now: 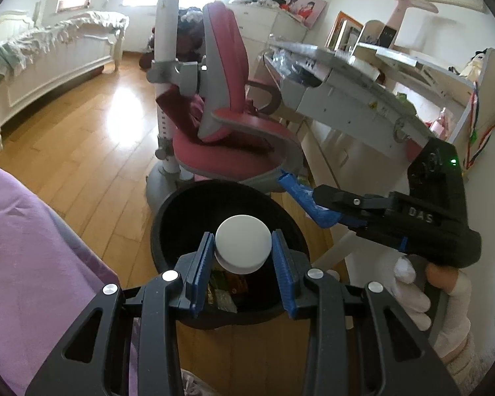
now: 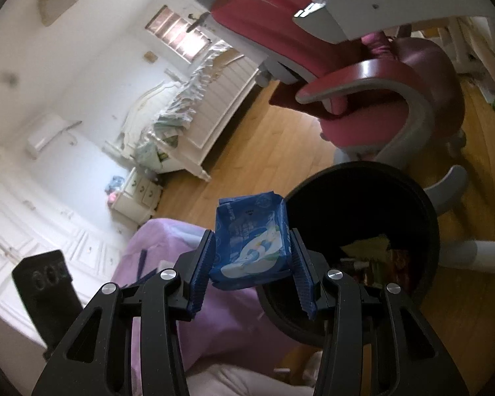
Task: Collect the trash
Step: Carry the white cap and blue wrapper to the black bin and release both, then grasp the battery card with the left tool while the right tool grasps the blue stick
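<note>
My left gripper (image 1: 242, 247) is shut on a white round cap or lid (image 1: 242, 242), held right over the mouth of a black trash bin (image 1: 168, 208) with wrappers at its bottom. My right gripper (image 2: 252, 257) is shut on a blue printed packet (image 2: 250, 247), held beside the left rim of the same bin (image 2: 425, 217). In the left wrist view the right gripper (image 1: 316, 204) reaches in from the right, its blue packet (image 1: 300, 194) just past the bin's far right rim; a hand in a white glove (image 1: 412, 297) holds its handle.
A pink and grey desk chair (image 1: 231, 132) stands right behind the bin, with a grey tilted desk (image 1: 346, 76) to its right. Purple fabric (image 1: 33, 247) lies at the left. A white bed (image 1: 49, 62) stands across the wooden floor (image 1: 92, 151).
</note>
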The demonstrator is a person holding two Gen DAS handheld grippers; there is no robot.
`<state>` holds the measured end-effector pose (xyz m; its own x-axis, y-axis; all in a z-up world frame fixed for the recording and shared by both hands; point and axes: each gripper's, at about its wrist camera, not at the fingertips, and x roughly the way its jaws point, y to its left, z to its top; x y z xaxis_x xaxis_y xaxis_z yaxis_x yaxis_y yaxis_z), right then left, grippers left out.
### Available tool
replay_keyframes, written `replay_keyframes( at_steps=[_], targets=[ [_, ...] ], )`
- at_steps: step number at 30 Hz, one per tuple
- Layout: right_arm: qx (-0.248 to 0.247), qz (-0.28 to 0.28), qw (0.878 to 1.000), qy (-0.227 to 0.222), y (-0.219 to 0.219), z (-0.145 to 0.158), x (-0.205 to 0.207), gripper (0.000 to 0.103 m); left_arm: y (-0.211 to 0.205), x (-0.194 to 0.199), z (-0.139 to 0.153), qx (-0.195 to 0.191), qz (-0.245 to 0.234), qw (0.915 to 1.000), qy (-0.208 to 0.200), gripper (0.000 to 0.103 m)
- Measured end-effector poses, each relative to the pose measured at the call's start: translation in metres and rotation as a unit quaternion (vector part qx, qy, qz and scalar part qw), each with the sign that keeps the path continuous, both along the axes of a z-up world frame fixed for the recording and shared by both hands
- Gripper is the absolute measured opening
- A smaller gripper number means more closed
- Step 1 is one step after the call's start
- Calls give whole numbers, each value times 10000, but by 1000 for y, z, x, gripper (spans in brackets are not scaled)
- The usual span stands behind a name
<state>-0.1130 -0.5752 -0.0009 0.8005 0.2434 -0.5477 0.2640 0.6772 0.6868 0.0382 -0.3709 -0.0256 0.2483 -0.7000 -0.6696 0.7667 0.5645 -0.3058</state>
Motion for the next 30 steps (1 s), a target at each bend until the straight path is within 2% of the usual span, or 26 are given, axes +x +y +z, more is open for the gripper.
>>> replay_keyframes(
  at_steps=[16,17,18,19,20,21,25,30],
  targets=[
    [264,-275,9990,217,-23,-22,-7,47,-48,4,-17,258,-229,9993,119,37],
    [280,-324,9988,240,-25,-23,-9,47,-49,5,-17,277,-251,9992,139,45],
    [290,-368,9986,258,-27,-24,-10,56,-51,5,-18,289,-254,9991,152,58],
    [291,-415,9983,285,-27,-24,-11,61,-50,5,-17,279,-214,9993,117,65],
    [282,-477,9980,305,-29,-24,-13,68,-49,4,-16,265,-176,9995,77,77],
    [269,-516,9978,309,-30,-24,-14,72,-47,3,-14,235,-132,9996,17,78],
    [197,-500,9980,329,-24,-22,-15,72,-37,3,-9,251,-35,9997,49,78],
    [95,-294,9990,330,-7,-13,-4,72,0,2,9,148,285,9995,-73,78]
  ],
)
